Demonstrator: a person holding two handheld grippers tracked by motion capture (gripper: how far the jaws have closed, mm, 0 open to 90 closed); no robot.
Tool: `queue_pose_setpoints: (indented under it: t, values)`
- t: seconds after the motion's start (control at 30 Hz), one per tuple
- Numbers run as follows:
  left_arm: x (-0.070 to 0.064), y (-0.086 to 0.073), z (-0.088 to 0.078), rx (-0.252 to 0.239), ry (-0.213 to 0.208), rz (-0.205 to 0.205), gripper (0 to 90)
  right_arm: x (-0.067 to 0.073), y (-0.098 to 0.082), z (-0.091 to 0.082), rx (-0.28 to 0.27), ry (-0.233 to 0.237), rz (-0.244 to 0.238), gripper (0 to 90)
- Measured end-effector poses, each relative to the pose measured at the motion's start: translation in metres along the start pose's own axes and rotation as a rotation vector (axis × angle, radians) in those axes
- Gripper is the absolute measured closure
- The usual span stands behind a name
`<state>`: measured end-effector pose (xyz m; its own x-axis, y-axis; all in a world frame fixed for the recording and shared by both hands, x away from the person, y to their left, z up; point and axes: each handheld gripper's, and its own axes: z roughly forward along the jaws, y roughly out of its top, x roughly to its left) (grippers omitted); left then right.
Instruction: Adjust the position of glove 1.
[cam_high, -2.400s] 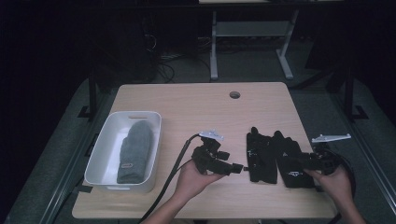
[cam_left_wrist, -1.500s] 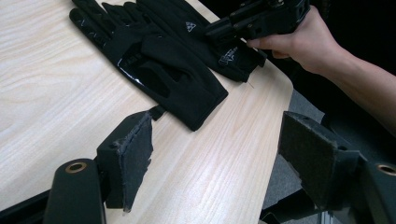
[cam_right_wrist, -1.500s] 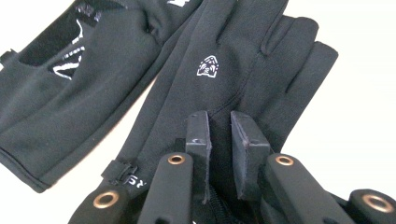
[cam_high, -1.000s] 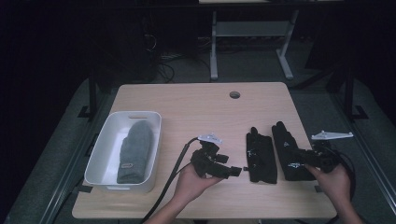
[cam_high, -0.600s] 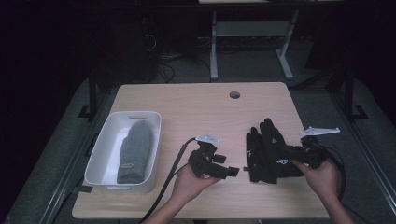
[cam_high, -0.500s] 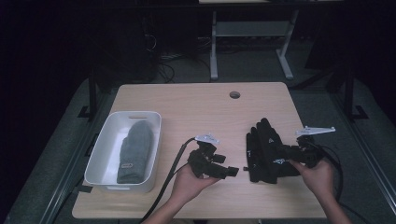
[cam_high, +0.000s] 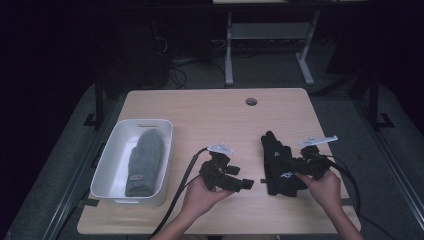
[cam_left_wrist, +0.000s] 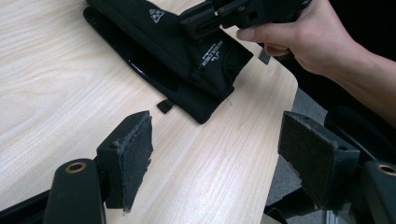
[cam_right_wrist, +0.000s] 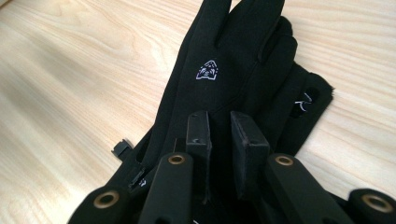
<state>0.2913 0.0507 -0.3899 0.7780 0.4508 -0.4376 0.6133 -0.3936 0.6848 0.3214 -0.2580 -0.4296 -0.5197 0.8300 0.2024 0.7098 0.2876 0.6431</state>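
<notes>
Black gloves (cam_high: 279, 165) — two, stacked — right tool (cam_right_wrist: 219, 133) pinching the top one; left tool (cam_left_wrist: 215, 154) gapes.

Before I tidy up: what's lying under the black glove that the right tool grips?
A second black glove lies under the gripped black glove, on the table. Most of it is covered.

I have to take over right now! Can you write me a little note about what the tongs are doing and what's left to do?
Right tongs: shut on the top black glove, which lies stacked on the second black glove.
Left tongs: open, holding nothing, low over the table beside the gloves.
White bin at the left holds a grey mitten.
Done: mitten binned, gloves stacked.
Left, probably: move both gloves into the bin.
</notes>
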Motion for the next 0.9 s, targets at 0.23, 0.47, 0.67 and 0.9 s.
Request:
queue_pose_setpoints:
  t: [0.23,0.47,0.67,0.9]
  values:
    - [0.0,0.0,0.003,0.008,-0.002,0.001,25.8,-0.005,0.002,0.005,-0.006,-0.014,0.008,77.6]
    - [-0.002,-0.001,0.005,0.008,-0.005,0.001,25.9,-0.005,0.002,0.007,-0.012,-0.009,0.032,71.9]
    - [-0.001,-0.001,0.006,0.018,-0.002,0.005,25.8,-0.012,-0.002,-0.005,-0.006,-0.019,0.027,61.5]
    - [0.0,-0.003,0.009,0.022,0.005,0.006,25.9,-0.022,-0.018,-0.014,0.029,-0.022,0.016,81.6]
